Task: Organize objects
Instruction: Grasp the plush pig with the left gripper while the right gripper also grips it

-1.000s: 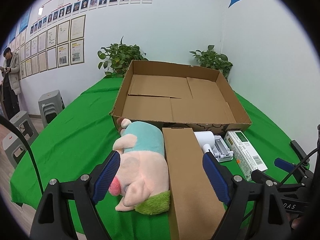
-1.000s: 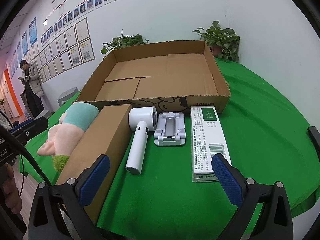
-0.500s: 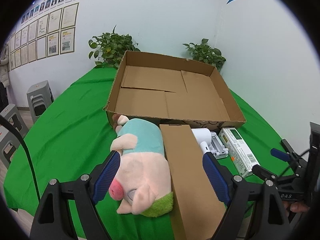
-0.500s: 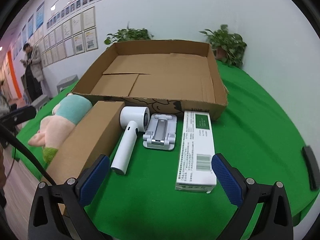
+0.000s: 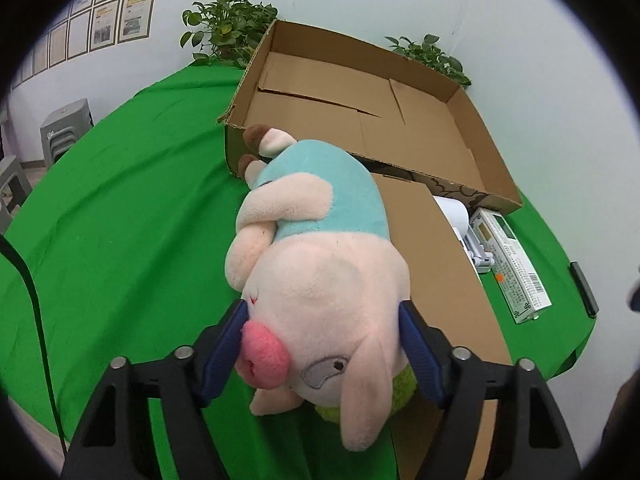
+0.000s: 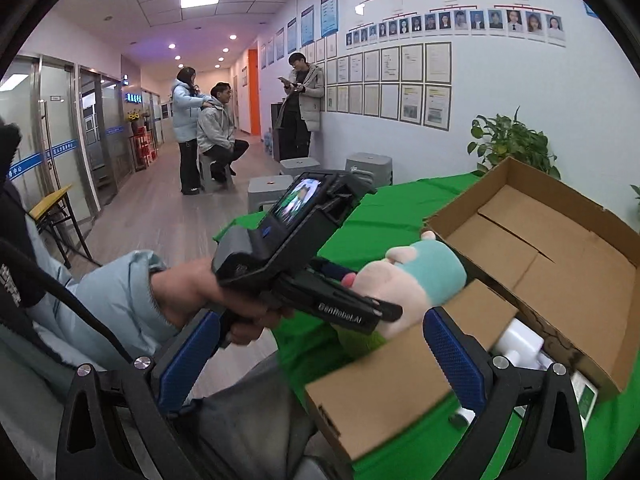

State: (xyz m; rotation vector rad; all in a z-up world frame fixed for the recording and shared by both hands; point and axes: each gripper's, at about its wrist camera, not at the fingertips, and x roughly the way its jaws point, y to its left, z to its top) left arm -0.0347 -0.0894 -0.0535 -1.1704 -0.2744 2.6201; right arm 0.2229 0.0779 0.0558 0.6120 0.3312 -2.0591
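A pink plush pig in a teal shirt lies on the green table, its head between my left gripper's blue pads, which press on both sides of the head. In the right wrist view the pig shows beyond the left gripper's black body. My right gripper is open and empty, held off the table's left front corner, above the near end of a long brown carton. The open cardboard box stands empty behind the pig.
The long brown carton lies right of the pig. Beyond it are a white device, a white stand and a white-green box. Potted plants stand behind the box. Grey stools and people are off the table's left.
My left gripper moved forward and closed on the pig's head. My right gripper swung left, away from the items, and now looks across the table corner toward the corridor.
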